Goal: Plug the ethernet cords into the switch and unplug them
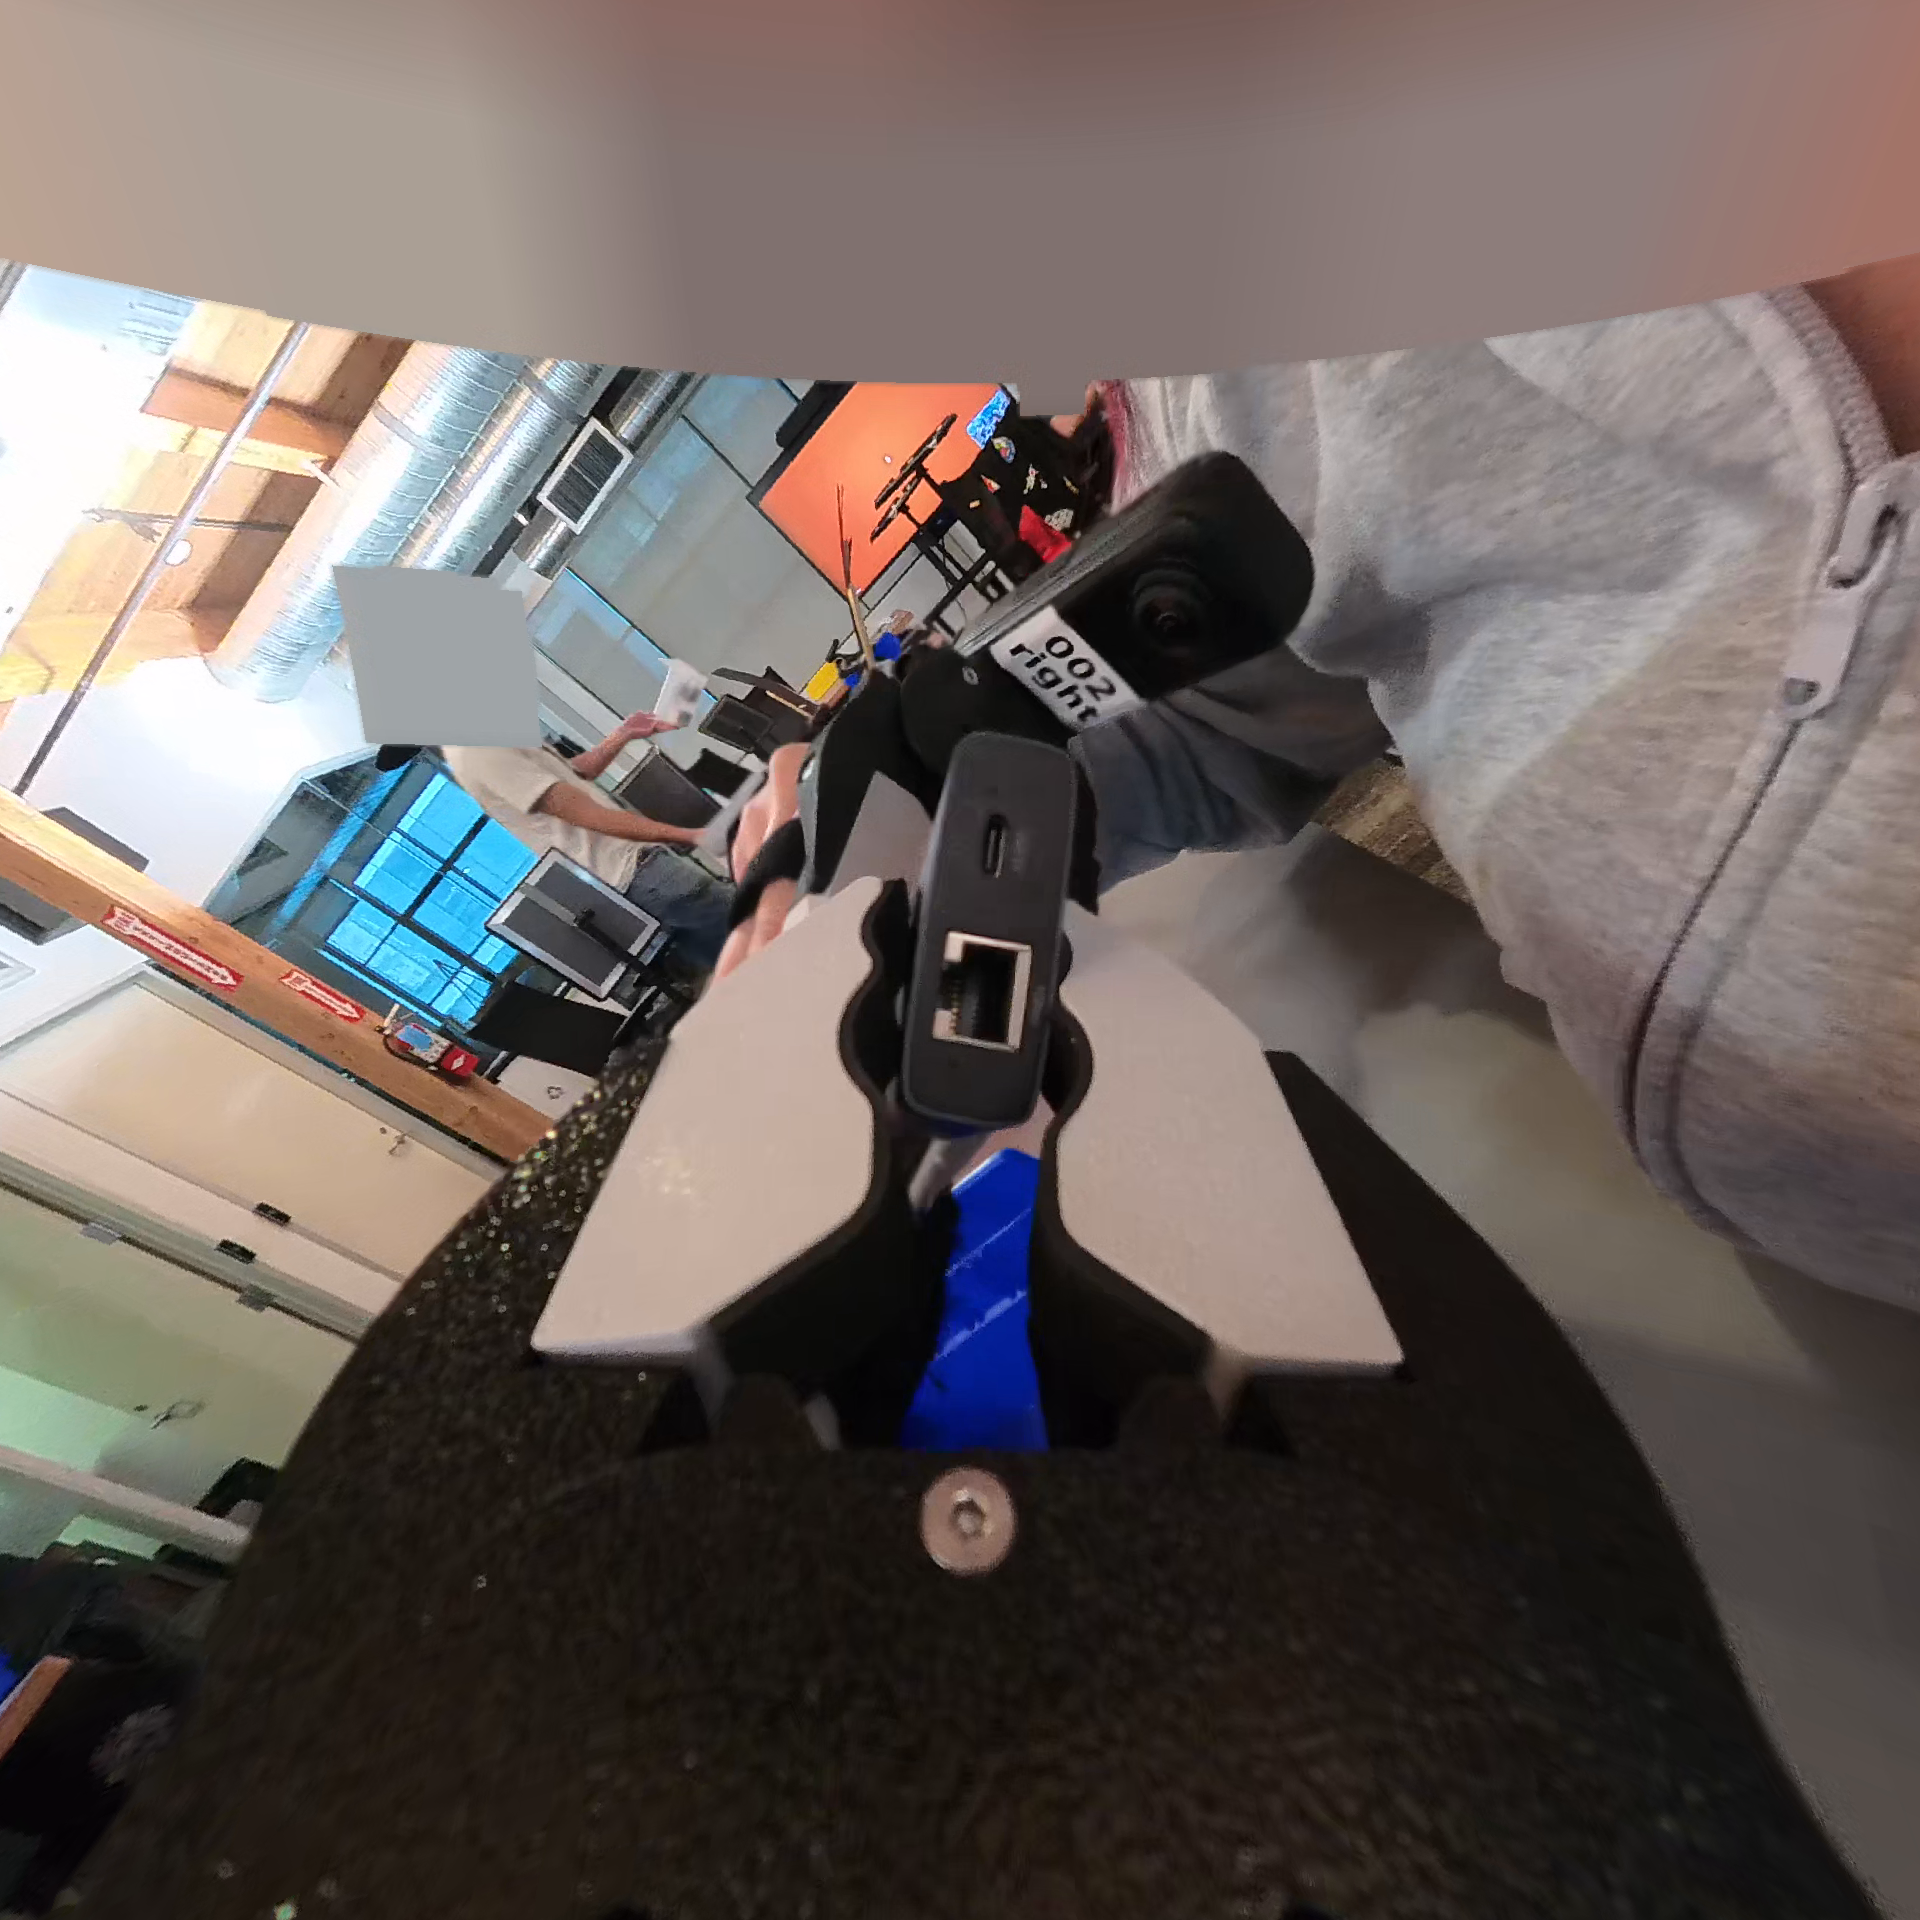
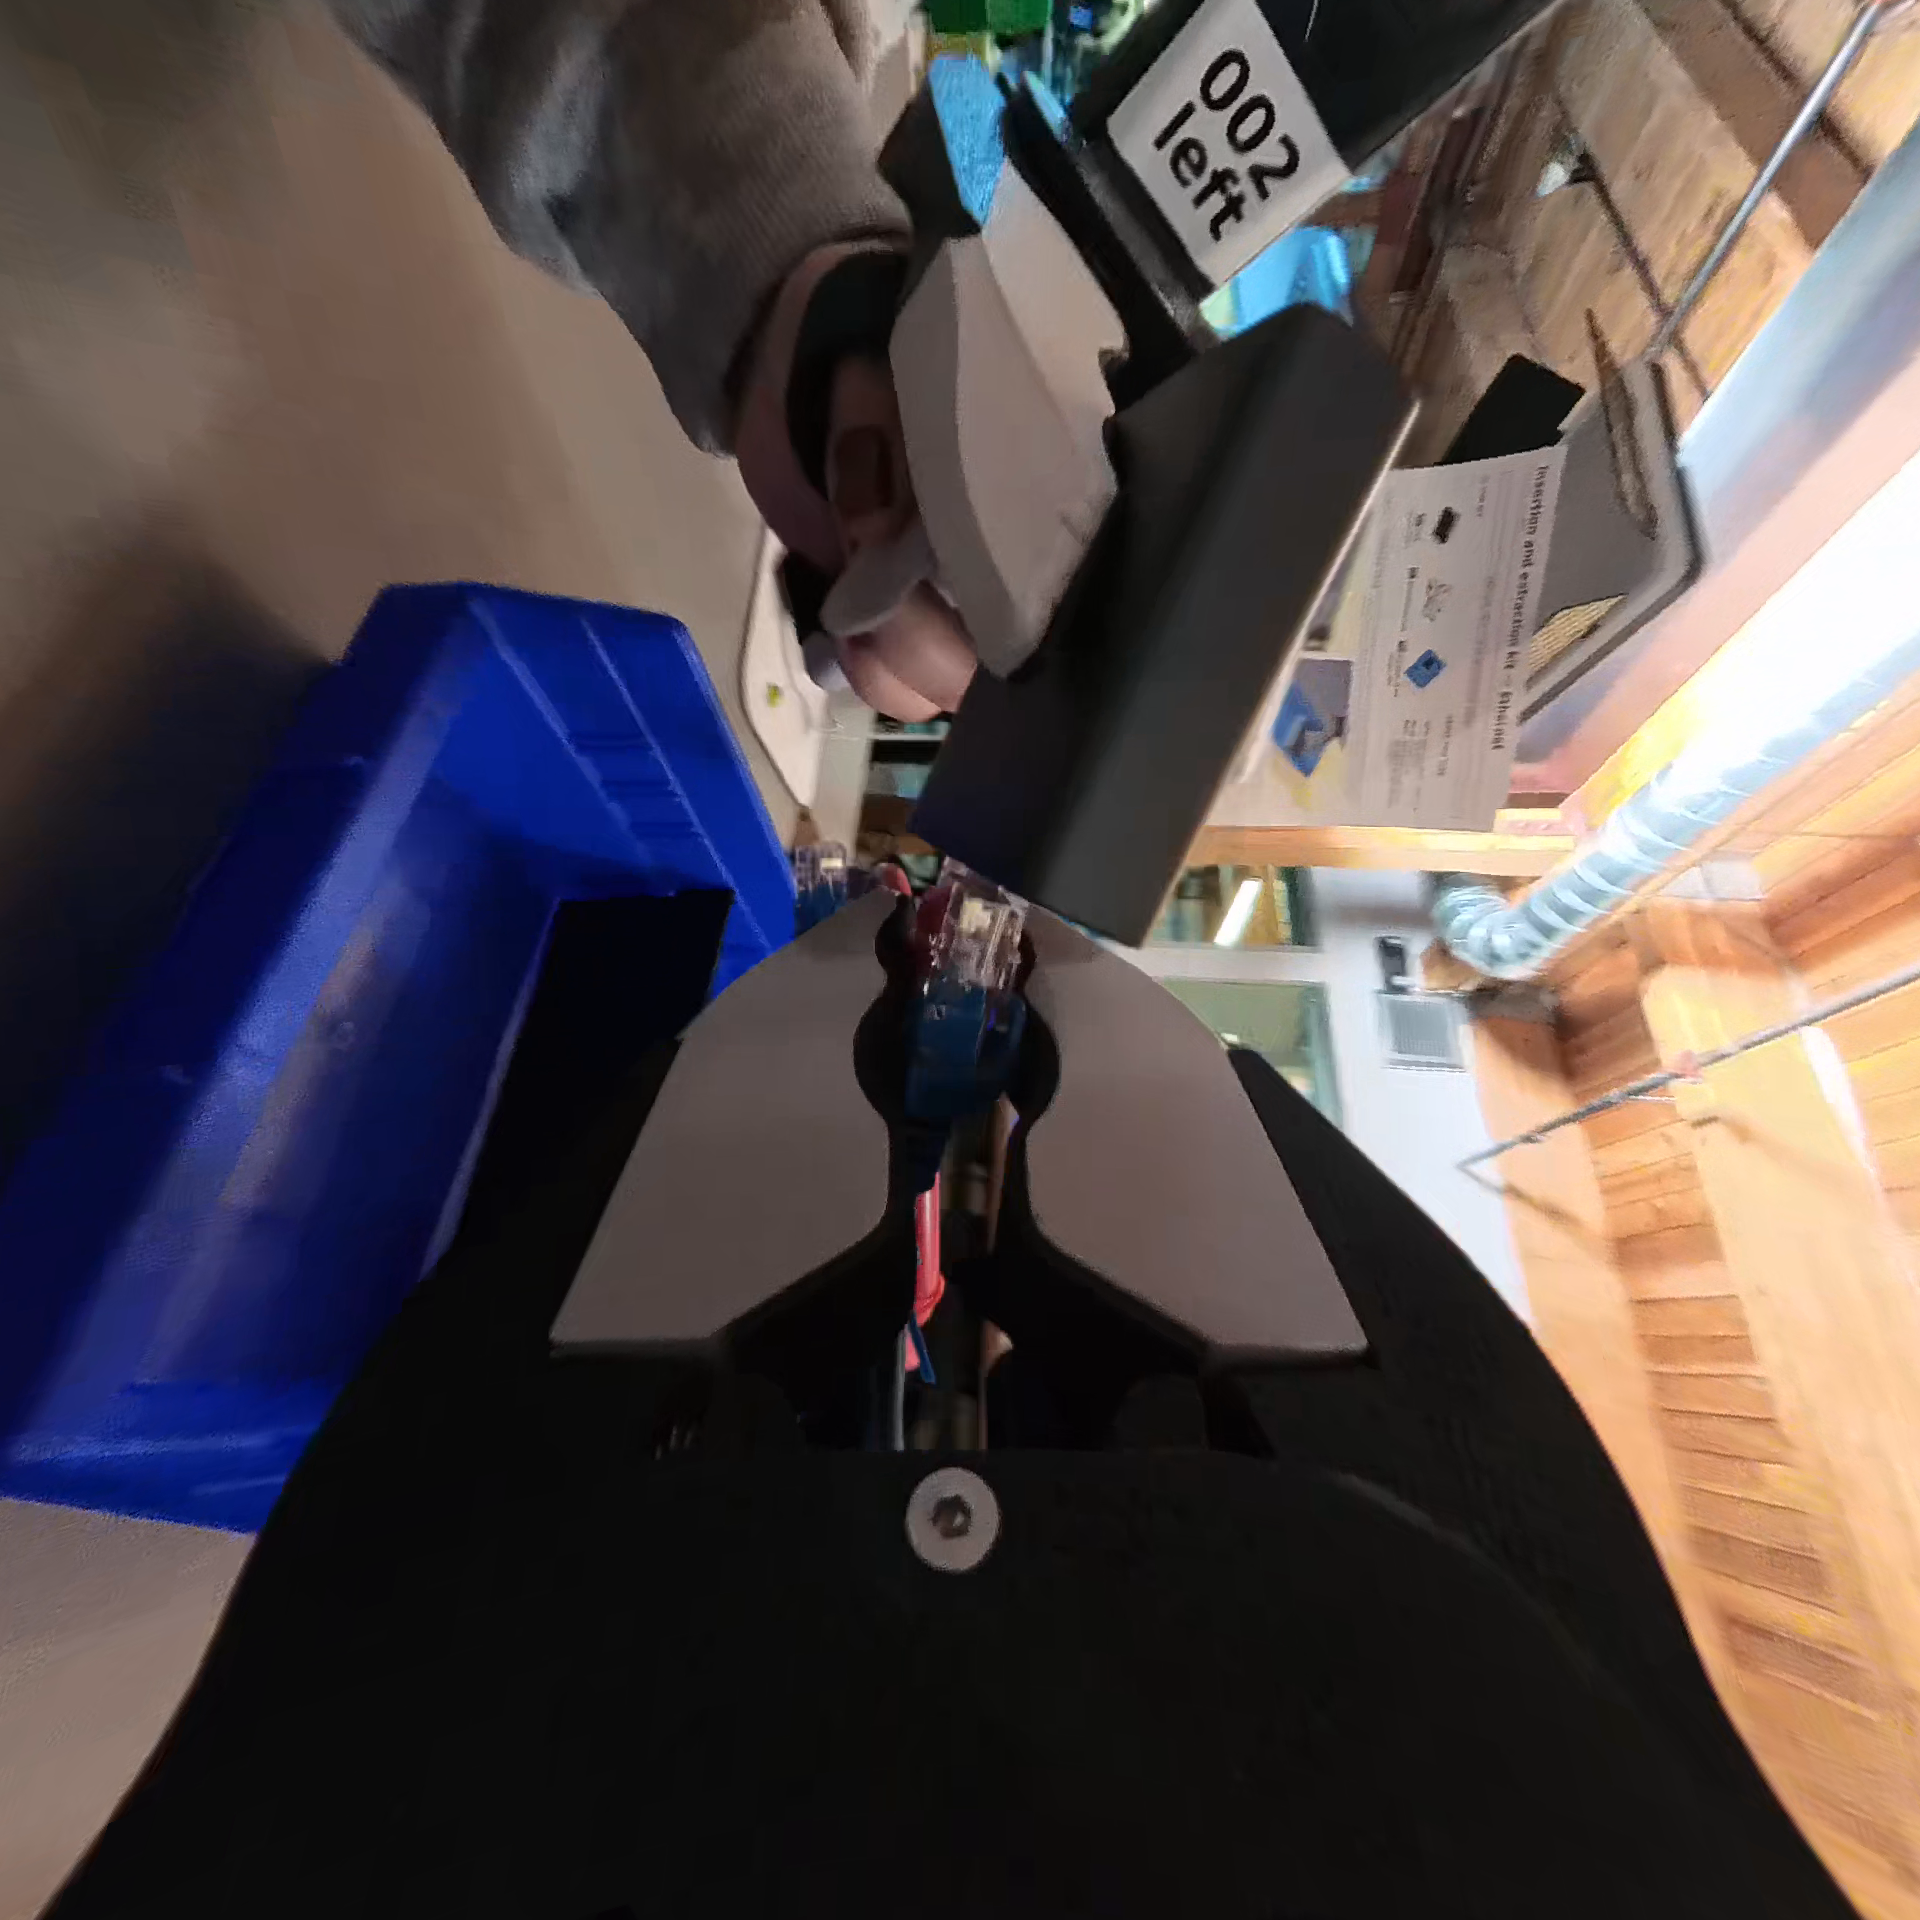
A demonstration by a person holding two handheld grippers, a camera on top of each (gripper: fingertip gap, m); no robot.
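Room, workshop type, both views steeply tilted.
- Ceiling: exposed timber boards (image 2: 1756, 1195) and beams.
- Ductwork: ribbed silver duct (image 1: 436, 488), running along the ceiling; also seen in the right wrist view (image 2: 1621, 831).
- Wall vent: white louvred grille (image 1: 584, 473).
- Window: dark-framed, multi-pane, blue daylight (image 1: 416, 883).
- Wall panel: large, orange (image 1: 873, 468).
- Monitors: several on stands (image 1: 574, 920).
- Timber beam with red stickers (image 1: 249, 977).
- Lighting: bright strip glare (image 2: 1766, 665).
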